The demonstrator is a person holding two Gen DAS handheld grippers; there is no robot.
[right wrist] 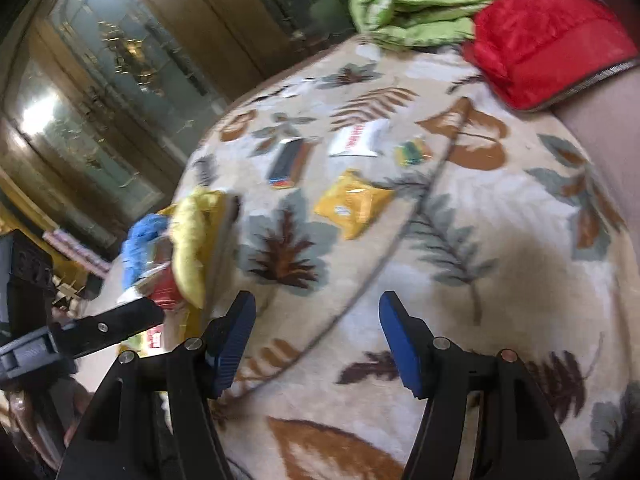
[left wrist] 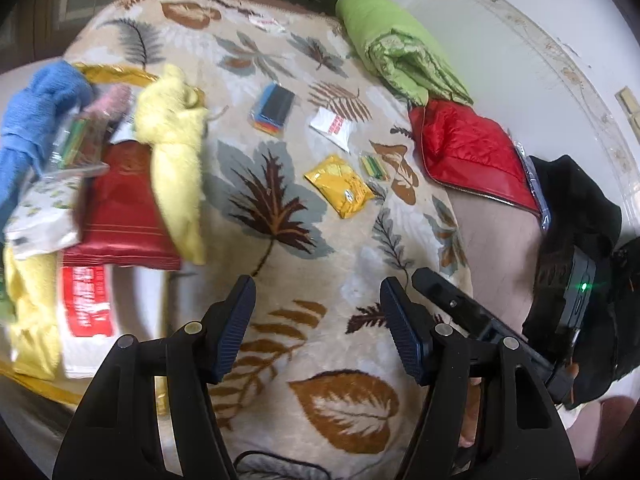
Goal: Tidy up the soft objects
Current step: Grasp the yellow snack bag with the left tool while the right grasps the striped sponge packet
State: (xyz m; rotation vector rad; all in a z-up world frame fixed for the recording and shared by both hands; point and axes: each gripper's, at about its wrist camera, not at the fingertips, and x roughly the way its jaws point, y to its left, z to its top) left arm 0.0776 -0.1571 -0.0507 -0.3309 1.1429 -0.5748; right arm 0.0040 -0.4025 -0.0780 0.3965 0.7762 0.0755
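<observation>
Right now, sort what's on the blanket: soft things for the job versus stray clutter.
Job:
yellow towel
blue cloth
red jacket
green quilt

Lying about:
yellow packet
white sachet
dark box
crayon pack

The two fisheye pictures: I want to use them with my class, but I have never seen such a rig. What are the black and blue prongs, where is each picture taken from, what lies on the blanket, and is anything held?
No robot here: a person holds a handheld gripper in each hand, each with a camera looking along its jaws. One picture looks past the left gripper, the other past the right gripper. Both stand open and hold nothing. On the leaf-patterned blanket lie a yellow packet, a white sachet, a yellow towel, a blue cloth, a red quilted jacket and a green quilt.
</observation>
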